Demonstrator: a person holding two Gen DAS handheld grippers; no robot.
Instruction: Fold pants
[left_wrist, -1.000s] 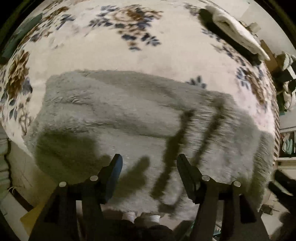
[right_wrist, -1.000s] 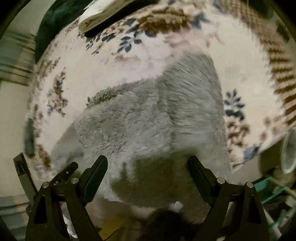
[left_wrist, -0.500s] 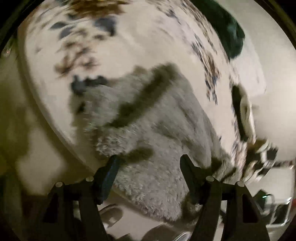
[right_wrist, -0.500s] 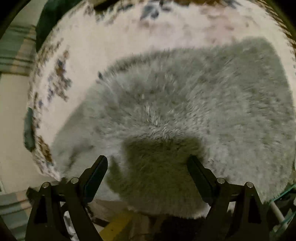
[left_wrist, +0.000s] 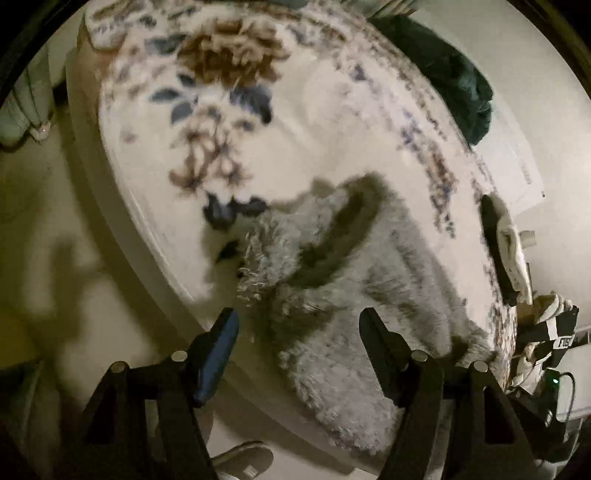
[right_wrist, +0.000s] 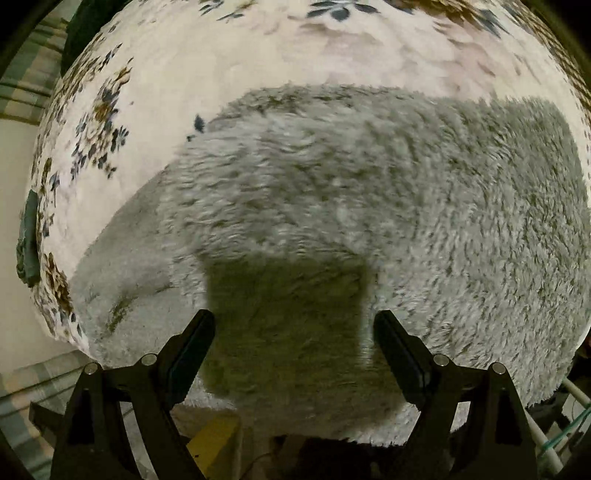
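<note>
Left wrist view: your left hand-held gripper (left_wrist: 297, 338) stands partly open with nothing pinched; the grey fleece pants (left_wrist: 347, 295) lie just ahead of it and below, a shaggy corner reaching in between the jaws at the edge of the floral bedspread (left_wrist: 258, 122). The dark green cloth (left_wrist: 454, 74) and the white folded item (left_wrist: 511, 251) sit well apart, beyond and to the right of the gripper. Right wrist view: your right hand-held gripper (right_wrist: 293, 339) is spread wide and empty, pointing steeply down at the pants (right_wrist: 369, 192), which fill the area directly ahead and to both sides; its shadow falls on the pile between the jaws. Whether the pads touch the fabric cannot be told. Judgement: the pants look soft, thick, limp and light, with deep pile that will compress and may slip in a shallow pinch. Take hold at an edge or corner, gathering the full layer thickness, not the fluff alone.
</note>
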